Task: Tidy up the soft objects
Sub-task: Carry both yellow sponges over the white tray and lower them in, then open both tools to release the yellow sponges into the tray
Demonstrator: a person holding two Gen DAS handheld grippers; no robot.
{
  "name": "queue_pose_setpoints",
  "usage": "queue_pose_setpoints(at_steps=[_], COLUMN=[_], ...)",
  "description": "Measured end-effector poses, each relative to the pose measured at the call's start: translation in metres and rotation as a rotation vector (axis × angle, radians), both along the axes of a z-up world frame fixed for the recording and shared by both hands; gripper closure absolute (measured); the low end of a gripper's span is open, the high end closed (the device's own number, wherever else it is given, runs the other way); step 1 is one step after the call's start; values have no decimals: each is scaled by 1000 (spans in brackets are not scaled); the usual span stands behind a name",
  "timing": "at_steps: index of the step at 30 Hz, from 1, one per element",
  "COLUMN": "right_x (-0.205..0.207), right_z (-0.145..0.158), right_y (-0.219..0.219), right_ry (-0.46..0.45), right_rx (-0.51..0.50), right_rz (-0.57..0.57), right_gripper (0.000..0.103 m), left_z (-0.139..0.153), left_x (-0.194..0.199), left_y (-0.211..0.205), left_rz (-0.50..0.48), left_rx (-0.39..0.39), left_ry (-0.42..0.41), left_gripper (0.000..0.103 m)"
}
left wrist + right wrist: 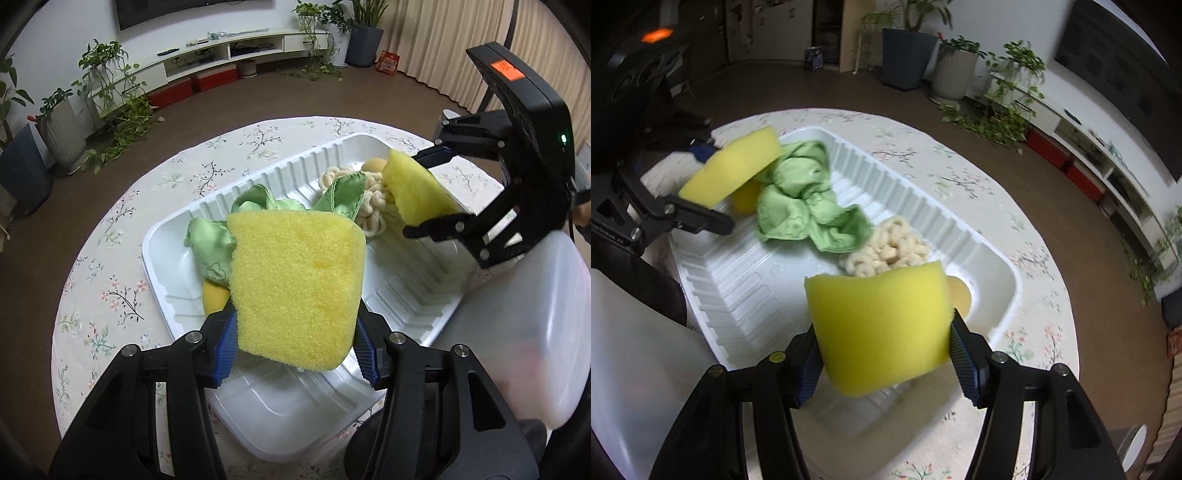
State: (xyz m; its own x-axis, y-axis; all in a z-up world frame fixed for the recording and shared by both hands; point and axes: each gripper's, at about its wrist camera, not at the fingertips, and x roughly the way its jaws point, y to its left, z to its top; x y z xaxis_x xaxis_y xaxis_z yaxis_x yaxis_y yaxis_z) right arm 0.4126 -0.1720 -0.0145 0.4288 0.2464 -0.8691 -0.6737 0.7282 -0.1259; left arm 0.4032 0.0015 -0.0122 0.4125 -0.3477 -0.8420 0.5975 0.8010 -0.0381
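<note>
The white ribbed tray sits on a round tabletop with a floral cloth, and it's pretty crowded in there. A crumpled green cloth lies toward one end, a cream loopy knit bundle is just beside it, and a small yellow-orange round thing peeks out from under the cloth (could be a ball or another sponge, hard to say from these angles). A second pale orange round piece rests in the far corner near the knit bundle. A translucent white plastic container stands right next to the tray, on the right tool's side.

The left tool is clamped on a yellow sponge, its blue pads pressed into both sides, holding it above the tray. The right tool is likewise squeezed onto a second yellow sponge, also up over the tray, near the knit bundle end.
</note>
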Motion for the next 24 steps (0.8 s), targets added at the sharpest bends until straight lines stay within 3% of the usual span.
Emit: queue_pose_setpoints(at_steps=[3, 7, 10, 16, 24], right_x=[2, 3, 0, -3, -6], right_z=[0, 0, -1, 3, 18], right_y=[6, 8, 5, -5, -29], right_ry=[-8, -22, -34, -54, -87], right_rx=[-11, -11, -8, 10, 124], right_rz=[13, 21, 19, 20, -7], right_gripper=[37, 33, 27, 20, 12], left_z=[1, 0, 0, 4, -5], left_x=[1, 0, 0, 1, -1], left_y=[-1, -3, -2, 12, 22], left_rz=[18, 20, 26, 62, 88], left_rx=[-5, -1, -14, -82, -118], left_ry=[-2, -11, -7, -1, 17], left_gripper=[50, 32, 29, 27, 27])
